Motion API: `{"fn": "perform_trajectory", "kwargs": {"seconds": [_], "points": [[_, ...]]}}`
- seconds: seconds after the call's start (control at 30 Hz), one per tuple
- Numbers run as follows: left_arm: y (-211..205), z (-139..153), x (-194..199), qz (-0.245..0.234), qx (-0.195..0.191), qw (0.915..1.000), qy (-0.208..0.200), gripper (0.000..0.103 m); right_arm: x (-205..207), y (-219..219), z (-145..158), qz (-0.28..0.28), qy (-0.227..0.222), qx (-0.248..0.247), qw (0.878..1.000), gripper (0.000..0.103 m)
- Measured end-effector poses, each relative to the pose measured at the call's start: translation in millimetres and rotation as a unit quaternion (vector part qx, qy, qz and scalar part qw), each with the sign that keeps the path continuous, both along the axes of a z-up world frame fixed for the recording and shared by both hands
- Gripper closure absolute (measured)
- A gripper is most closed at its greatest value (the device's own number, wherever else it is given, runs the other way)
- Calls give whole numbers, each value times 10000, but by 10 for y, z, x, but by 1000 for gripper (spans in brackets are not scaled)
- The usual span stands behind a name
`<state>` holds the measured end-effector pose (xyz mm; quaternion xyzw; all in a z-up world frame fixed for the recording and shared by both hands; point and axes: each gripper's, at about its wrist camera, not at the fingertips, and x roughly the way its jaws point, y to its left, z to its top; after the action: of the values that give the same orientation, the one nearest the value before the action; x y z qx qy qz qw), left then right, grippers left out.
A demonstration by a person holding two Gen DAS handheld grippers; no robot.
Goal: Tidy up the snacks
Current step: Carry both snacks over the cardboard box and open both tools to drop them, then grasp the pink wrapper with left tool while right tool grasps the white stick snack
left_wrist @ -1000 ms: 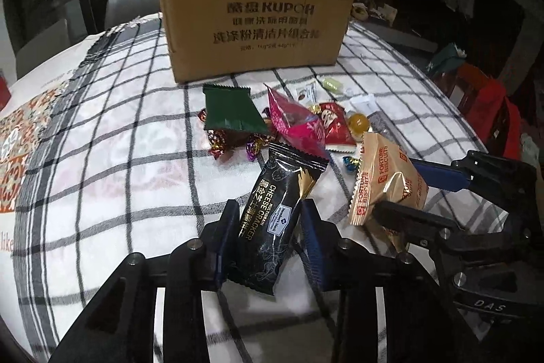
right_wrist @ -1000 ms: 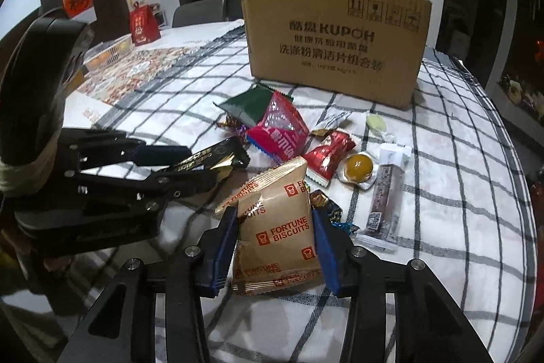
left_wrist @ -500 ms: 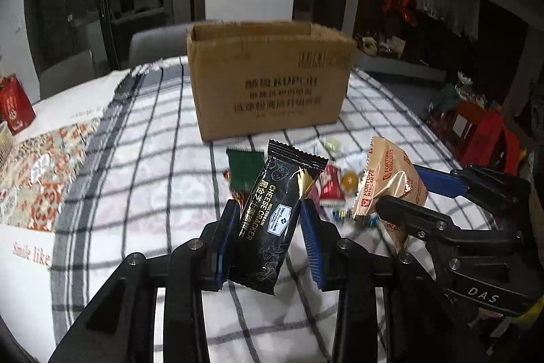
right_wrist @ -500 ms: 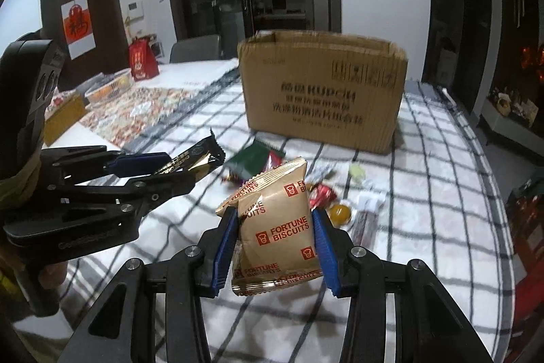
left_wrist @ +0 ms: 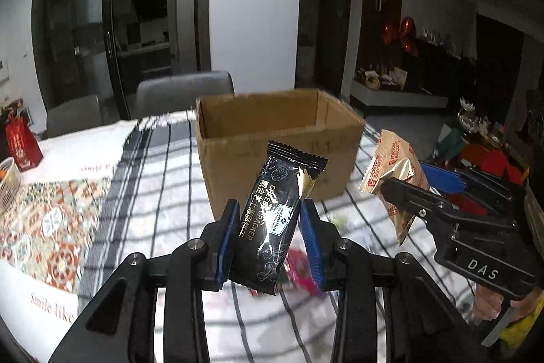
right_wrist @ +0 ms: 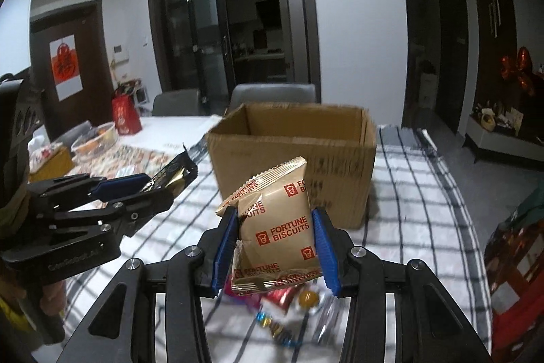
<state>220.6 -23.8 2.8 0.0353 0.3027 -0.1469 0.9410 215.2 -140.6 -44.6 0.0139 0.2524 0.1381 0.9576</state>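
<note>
**Both grippers loaded, box interior mostly out of sight**

Your left gripper (left_wrist: 268,237) is clamped on the black cheese cracker packet (left_wrist: 277,216), which stands nearly upright between the blue pads, leaning a little to the right; its bottom end hangs below the pads. Your right gripper (right_wrist: 273,244) grasps the tan Fortune Biscuits pouch (right_wrist: 275,220), pads pressing both side edges. Both packets are in the air above the checked tablecloth (left_wrist: 163,193).

The open cardboard box (left_wrist: 272,131) sits toward the far edge of the tabletop, straight behind both packets. You see only its inner walls near the rim; the floor of the box is hidden, so what lies inside cannot be told.

The loose snacks (right_wrist: 289,305) left on the cloth lie below your grippers, blurred and partly covered by the fingers; only an orange round sweet (right_wrist: 307,296) and some red and pink wrappers can be made out.
</note>
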Motion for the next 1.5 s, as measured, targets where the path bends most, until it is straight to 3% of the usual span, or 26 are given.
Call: {"fn": "perform_trajectory", "kwargs": {"seconds": [0.4,0.9,0.93,1.0,1.1,1.3,1.5], "points": [[-42,321,701,96,-22,9996,-266,67,742,-107,298,-21,-63,144,9999,58],[-112,284,1679,25,-150,9997,192,66,1625,-202,329,-169,295,110,9994,57],[-109,269,1736,44,-195,9995,241,65,1662,-201,310,-190,322,85,9993,57],[-105,252,1792,64,-278,9991,306,46,1720,-206,275,-233,366,49,9990,54],[-84,269,1786,188,-301,9990,256,39,1746,-236,239,-383,387,-6,9985,41],[-34,326,1553,234,-274,9993,104,26,1577,-265,232,-470,355,-10,9983,40],[-17,424,1159,289,-189,9993,-148,22,1224,-283,279,-493,299,91,9983,39]]}}
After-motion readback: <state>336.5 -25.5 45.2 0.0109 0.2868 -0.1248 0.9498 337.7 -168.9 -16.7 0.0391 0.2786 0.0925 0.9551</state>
